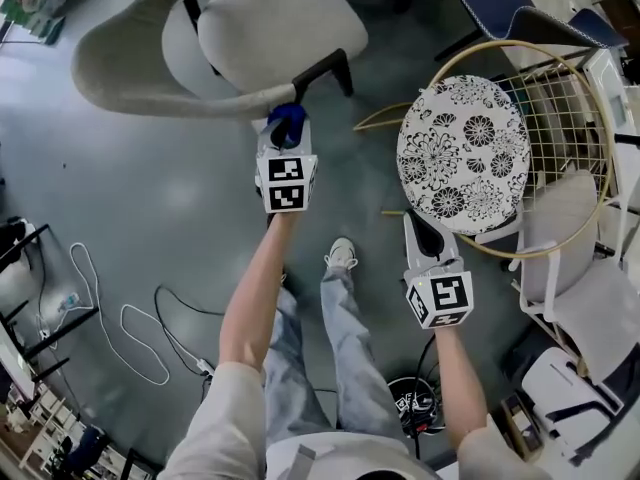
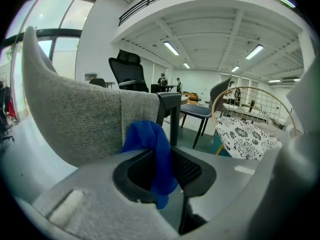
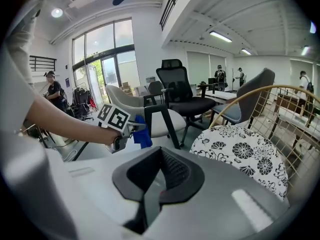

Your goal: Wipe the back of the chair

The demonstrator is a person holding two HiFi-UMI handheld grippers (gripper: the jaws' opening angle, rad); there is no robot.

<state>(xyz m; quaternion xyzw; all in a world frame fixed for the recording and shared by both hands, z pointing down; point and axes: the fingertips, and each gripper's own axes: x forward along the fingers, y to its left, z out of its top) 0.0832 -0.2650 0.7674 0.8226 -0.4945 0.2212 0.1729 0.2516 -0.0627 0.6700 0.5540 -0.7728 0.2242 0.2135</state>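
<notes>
left hand-held gripper (image 1: 287, 133): clenching on a blue cloth (image 2: 154, 151), which is hanging down between the jaws
right hand-held gripper (image 1: 424, 230): jaws pressing together with nothing in them, hovering beside the patterned seat
blue cloth position: sitting right at the end edge of the chair back (image 2: 75, 121); cannot tell if it is touching
chair: grey fabric armchair (image 1: 275, 28), its curved back sweeping round to the left, black legs showing under it
patterned seat (image 1: 463, 153): black-and-white floral round cushion lying in a gold wire-frame chair (image 1: 560, 98), well apart from the cloth
person: standing on the grey floor (image 1: 150, 198), one white shoe (image 1: 342, 255) showing between the arms
cables (image 1: 130, 333): white, looping on the floor to the left
</notes>
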